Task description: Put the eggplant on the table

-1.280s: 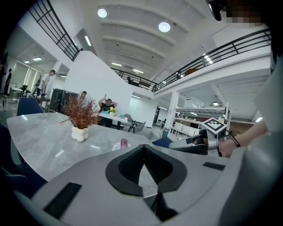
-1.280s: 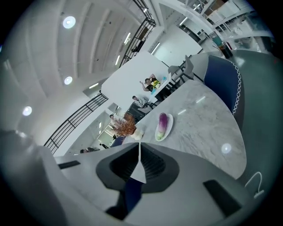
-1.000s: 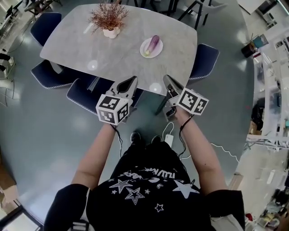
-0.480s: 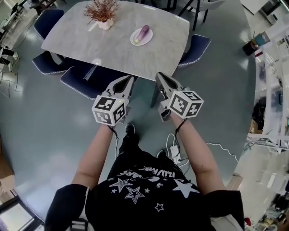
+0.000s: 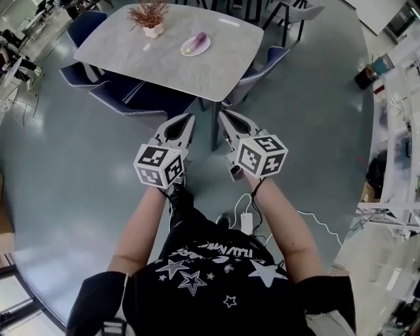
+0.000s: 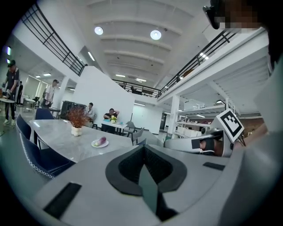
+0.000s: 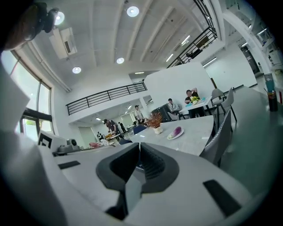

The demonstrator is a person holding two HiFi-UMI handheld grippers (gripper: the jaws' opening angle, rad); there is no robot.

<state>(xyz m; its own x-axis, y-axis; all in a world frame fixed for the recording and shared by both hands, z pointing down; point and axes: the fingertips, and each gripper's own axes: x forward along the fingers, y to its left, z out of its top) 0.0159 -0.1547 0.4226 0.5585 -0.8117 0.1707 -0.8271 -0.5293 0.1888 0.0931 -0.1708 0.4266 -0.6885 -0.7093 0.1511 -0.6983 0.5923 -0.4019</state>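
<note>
Eggplant (image 5: 199, 41) on plate (image 5: 186, 50), on table (image 5: 157, 60); left claw (image 5: 189, 118), right claw (image 5: 222, 114) closed, empty.

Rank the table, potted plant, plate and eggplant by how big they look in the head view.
Largest to smallest:
1. table
2. potted plant
3. plate, only slightly smaller than the plant
4. eggplant, lying on the plate

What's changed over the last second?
The person seems to have backed away: the table sits farther off and smaller in the head view, leaving a wider gap to the left hand-held gripper and right hand-held gripper. Nothing was grasped or released. Both jaws stay shut and empty; the eggplant still lies on its plate.
</note>
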